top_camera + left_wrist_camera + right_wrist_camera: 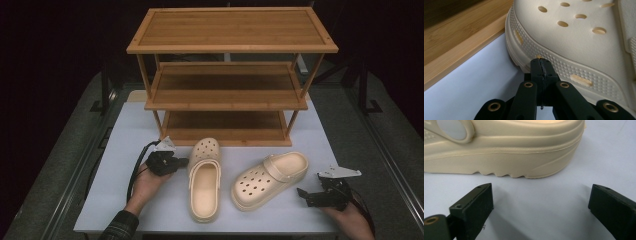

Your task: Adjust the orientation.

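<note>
Plainly, two cream clogs [235, 177] (no legible branding), left gripper [541, 65] closed against one.

Two cream clogs [205, 175] [270, 179], one three-tier wooden rack [231, 45] (upper centre), two hand-held grippers [180, 162] [303, 194].

White table [125, 200]: 2 cream clogs [205, 177]; bamboo rack [225, 132]

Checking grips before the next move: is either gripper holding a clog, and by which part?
Nothing is held. The left gripper is shut, tips against the left clog sole edge. The right gripper is open, short of the right clog.
</note>
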### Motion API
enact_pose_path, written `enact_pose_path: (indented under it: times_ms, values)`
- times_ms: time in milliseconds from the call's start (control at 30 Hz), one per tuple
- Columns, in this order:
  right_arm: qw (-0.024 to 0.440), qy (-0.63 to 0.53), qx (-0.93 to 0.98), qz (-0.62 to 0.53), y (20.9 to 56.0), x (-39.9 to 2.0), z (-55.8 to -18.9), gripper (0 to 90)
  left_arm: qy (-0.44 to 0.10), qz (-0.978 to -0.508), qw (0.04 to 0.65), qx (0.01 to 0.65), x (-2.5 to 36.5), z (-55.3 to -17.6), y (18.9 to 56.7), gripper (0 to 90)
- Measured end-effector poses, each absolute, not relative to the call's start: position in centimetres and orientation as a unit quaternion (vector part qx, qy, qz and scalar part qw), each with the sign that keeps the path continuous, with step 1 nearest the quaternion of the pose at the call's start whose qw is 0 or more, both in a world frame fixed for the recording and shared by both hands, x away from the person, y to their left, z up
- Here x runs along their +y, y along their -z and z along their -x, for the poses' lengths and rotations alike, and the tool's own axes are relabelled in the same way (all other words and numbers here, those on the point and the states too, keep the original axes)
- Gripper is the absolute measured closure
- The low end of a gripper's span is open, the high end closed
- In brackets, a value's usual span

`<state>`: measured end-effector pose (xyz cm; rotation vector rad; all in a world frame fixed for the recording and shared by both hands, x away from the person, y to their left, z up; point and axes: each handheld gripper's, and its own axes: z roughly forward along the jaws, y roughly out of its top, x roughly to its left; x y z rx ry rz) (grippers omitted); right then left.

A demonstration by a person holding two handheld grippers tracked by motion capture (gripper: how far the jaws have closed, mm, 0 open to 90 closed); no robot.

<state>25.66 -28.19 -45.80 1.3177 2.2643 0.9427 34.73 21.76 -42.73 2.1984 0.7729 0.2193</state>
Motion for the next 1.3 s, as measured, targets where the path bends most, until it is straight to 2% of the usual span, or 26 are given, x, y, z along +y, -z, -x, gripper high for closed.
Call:
enact_pose_path:
  times_ms: [333,467,600,633,667,933,1067,1167,1233,1300]
  values:
    - [0.177,-0.335,0.8,-0.466,45.8,-28.2,-25.7,5.5,-0.095,-0.859,0.401,0.304,22.4,-34.5,42.0,90.0]
    - [0.177,-0.335,0.8,-0.466,45.8,-28.2,-25.7,5.5,-0.098,-0.86,0.394,0.309,23.1,-34.2,41.8,74.4]
    - [0.177,-0.334,0.8,-0.466,45.8,-28.2,-25.7,5.5,-0.107,-0.86,0.386,0.315,24.3,-33.6,41.6,53.0]
    - [0.177,-0.334,0.8,-0.466,45.8,-28.2,-25.7,5.5,-0.109,-0.862,0.383,0.315,24.7,-33.4,41.6,53.0]
    - [0.177,-0.334,0.8,-0.466,45.8,-28.2,-25.7,5.5,-0.116,-0.862,0.375,0.32,25.5,-32.9,41.5,43.1]
    - [0.177,-0.333,0.8,-0.466,45.8,-28.2,-25.7,5.5,-0.13,-0.853,0.372,0.342,28.4,-31.3,41.0,30.2]
    - [0.177,-0.332,0.801,-0.466,45.8,-28.2,-25.7,5.5,-0.146,-0.853,0.355,0.354,29.7,-29.8,41.0,17.8]
    - [0.178,-0.332,0.801,-0.466,45.8,-28.2,-25.7,5.4,-0.155,-0.848,0.346,0.37,31.2,-28.1,41.4,14.6]
    - [0.178,-0.332,0.801,-0.466,45.8,-28.2,-25.7,5.5,-0.158,-0.848,0.336,0.378,31.7,-27.7,41.9,8.8]
    - [0.178,-0.332,0.801,-0.466,45.8,-28.2,-25.7,5.5,-0.165,-0.851,0.328,0.376,32.0,-27.5,42.5,8.5]
